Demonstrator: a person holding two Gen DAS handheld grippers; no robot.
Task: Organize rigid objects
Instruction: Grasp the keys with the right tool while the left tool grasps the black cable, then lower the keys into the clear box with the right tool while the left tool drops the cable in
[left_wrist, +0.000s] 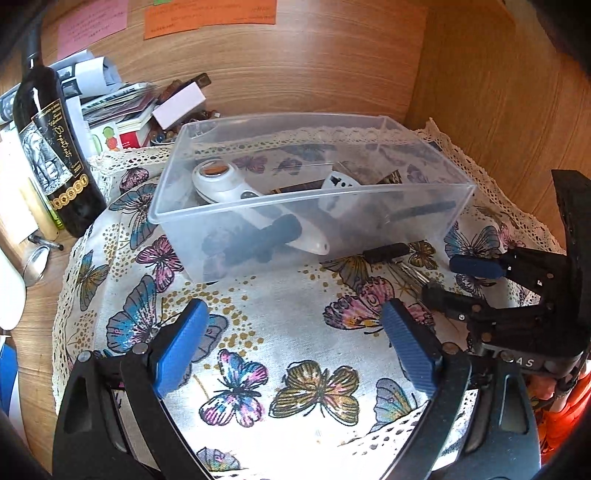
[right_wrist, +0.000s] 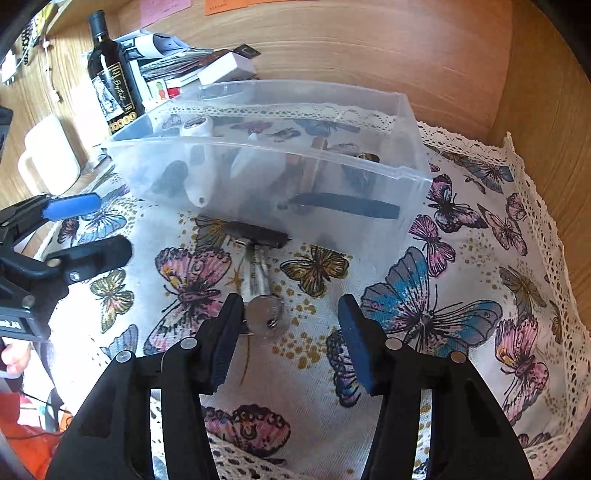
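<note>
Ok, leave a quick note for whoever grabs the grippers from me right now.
Left gripper: open, empty, above the butterfly cloth in front of the clear box.
Right gripper: open, empty, fingers either side of the metal tool with the black handle, which lies on the cloth outside the box.
Done: the white rotary cutter and several dark items are in the box.
Left: pick up the metal tool and put it in.
</note>
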